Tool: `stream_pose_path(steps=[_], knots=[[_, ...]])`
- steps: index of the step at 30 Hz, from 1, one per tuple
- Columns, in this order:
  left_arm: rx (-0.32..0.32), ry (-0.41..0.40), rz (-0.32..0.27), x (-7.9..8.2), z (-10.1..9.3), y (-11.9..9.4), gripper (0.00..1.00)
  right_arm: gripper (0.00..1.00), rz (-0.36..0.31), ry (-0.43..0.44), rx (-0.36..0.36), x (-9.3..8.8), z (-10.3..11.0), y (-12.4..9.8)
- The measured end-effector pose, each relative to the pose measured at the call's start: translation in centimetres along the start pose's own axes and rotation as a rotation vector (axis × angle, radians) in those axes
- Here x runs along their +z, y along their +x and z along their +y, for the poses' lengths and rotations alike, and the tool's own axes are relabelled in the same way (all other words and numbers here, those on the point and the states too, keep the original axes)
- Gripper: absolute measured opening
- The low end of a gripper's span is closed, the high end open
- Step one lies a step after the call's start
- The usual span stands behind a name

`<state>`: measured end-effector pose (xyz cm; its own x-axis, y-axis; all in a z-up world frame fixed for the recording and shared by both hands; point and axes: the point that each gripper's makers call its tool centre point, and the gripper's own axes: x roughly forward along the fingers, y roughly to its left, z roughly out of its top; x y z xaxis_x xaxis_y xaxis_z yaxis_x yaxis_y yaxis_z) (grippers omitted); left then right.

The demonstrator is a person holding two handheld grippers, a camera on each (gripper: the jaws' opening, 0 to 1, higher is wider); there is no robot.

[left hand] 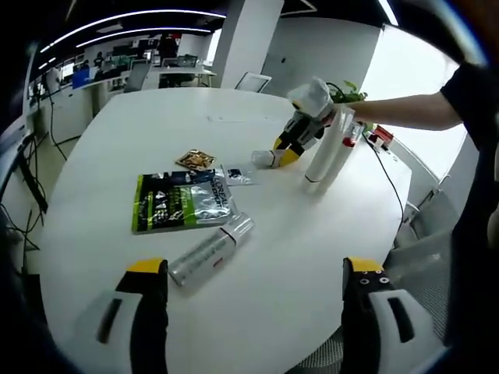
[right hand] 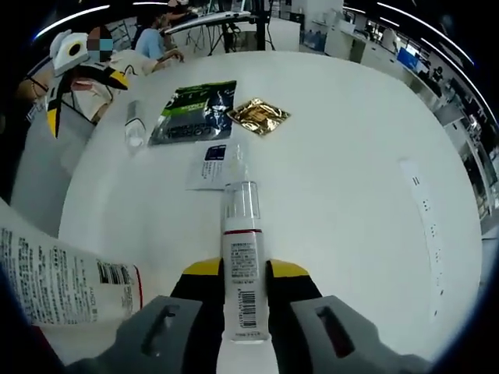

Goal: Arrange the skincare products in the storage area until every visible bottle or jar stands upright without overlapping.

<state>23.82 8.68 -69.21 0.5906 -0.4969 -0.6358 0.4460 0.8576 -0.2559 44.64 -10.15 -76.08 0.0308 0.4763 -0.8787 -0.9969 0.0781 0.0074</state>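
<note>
White round table (left hand: 312, 257) carries the whole job. Left gripper view: left gripper (left hand: 253, 312) has its jaws spread wide with nothing between them, hovering over the near edge. Just beyond it a silver spray bottle (left hand: 209, 251) lies on its side, clear cap toward the far right. It looks light, rigid and smooth (likely to roll), so I'd grab the barrel mid-length, not the cap. Behind it lie a green foil pouch (left hand: 181, 201), a small white sachet (left hand: 236, 176) and a gold sachet (left hand: 195, 160), all flat and soft. Far right, the right gripper (left hand: 290, 148) comes in on a person's arm, yellow tips around a small bottle end. Beside it stands a tall white tube (left hand: 326, 152), leaning; can't tell if it's free-standing.

Right gripper view: right gripper (right hand: 245, 292) is clamped on a slim white bottle (right hand: 242, 257), clear cap pointing away, barcode label facing up. Hard plastic, slick label, so the grip at the lower body looks right; tipping it upright onto its base is probably next. A printed white tube (right hand: 62, 280) fills the near left. Pouch and sachets lie farther out on the table.

Surface is flat, glossy and bare of clutter elsewhere. Room is an open office with desks, monitors and strip lights; people sit in the background.
</note>
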Motion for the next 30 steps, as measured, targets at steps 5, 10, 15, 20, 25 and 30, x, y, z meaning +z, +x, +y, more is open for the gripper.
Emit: stream_pose_path(steps=[5, 10, 15, 20, 25, 30], knots=[[-0.003, 0.008, -0.006, 0.4, -0.1, -0.1, 0.90, 0.20, -0.039, 0.052, -0.052, 0.0, -0.9, -2.2], [-0.007, 0.012, -0.016, 0.8, -0.6, -0.2, 0.90, 0.20, -0.052, 0.062, -0.086, -0.4, -0.9, -3.5], [-0.014, 0.028, -0.017, 1.1, -1.0, -0.3, 0.90, 0.20, -0.060, 0.091, -0.116, -1.3, -0.7, -4.5], [-0.020, 0.040, -0.025, 1.7, -1.2, -0.6, 0.90, 0.20, -0.083, 0.141, -0.165, -2.5, -0.8, -6.5], [-0.037, 0.068, -0.033, 2.6, -2.0, -0.7, 0.89, 0.20, -0.116, 0.189, -0.212, -3.7, -0.6, -8.6], [-0.054, 0.108, -0.034, 3.3, -3.0, -0.7, 0.89, 0.20, -0.148, 0.255, -0.256, -5.4, 0.2, -10.8]])
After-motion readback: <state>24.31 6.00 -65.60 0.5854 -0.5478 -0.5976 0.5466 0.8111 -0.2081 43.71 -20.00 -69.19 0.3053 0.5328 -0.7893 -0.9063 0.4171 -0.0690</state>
